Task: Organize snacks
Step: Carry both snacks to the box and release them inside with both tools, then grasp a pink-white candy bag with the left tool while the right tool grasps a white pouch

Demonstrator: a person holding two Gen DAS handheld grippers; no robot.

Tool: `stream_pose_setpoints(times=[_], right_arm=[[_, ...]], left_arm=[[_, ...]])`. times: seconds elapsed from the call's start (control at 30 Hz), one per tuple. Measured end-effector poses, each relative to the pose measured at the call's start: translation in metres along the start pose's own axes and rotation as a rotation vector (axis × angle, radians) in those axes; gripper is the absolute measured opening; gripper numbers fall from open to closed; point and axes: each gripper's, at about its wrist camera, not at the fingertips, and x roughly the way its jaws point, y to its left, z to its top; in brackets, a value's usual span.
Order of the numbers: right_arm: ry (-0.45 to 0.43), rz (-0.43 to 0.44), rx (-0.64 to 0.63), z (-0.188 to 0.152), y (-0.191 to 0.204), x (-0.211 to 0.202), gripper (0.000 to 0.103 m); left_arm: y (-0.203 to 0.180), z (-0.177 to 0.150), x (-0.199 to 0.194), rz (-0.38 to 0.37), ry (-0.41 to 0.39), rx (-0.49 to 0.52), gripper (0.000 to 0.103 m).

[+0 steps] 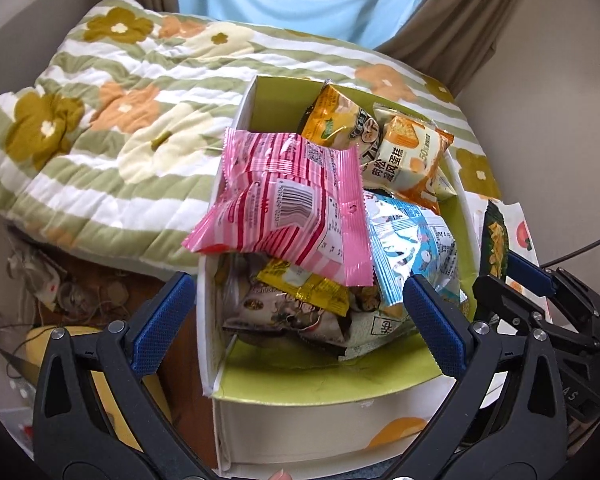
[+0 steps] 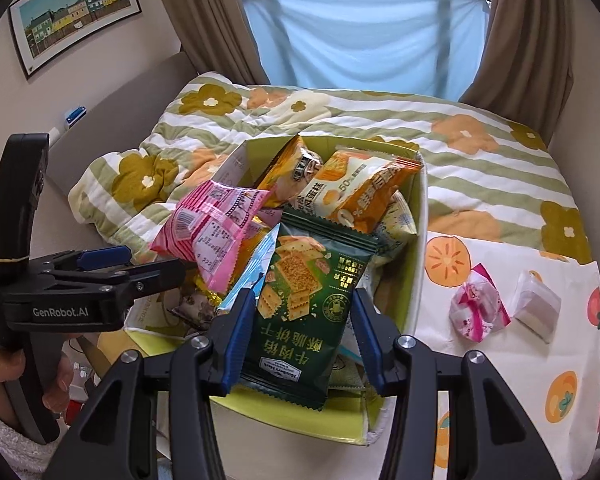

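Right wrist view: right claw (image 2: 304,320) clamped on a flat dark green cracker packet (image 2: 300,300), glossy, crimped at both ends, held over the box (image 2: 418,240). Left wrist view: left claw (image 1: 300,308) gaping wide, nothing between its ribbed blue pads (image 1: 162,320), poised above the same rectangular cardboard box (image 1: 300,384), lime-lined, heaped with crinkly foil packs, shiny pink pack (image 1: 284,204) topmost. Beside box, on persimmon-print cloth (image 2: 540,380): two small wrapped sweets (image 2: 480,304).
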Motion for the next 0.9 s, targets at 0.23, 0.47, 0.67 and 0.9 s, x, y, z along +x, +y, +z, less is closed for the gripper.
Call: stream_pose_setpoints(times=[0.23,0.47,0.67,0.9], right_arm=[[-0.035,-0.009,-0.052,-0.01,0.006,0.008,0.046],[-0.051,-0.016,-0.055,-0.026,0.006,0.012,0.085],[-0.044,-0.024,-0.032,-0.031,0.004,0.007,0.085],[-0.071,-0.05,0.014,-0.033,-0.004,-0.013,0.085]], left_arm=[[0.007,-0.015,-0.009,0.015,-0.011,-0.04,0.103],[0.014,-0.03,-0.007,0.028,0.011,-0.055,0.103],[0.015,-0.036,-0.008,0.015,0.018,-0.048,0.103],[-0.005,-0.031,-0.019,0.016,-0.032,-0.006,0.103]])
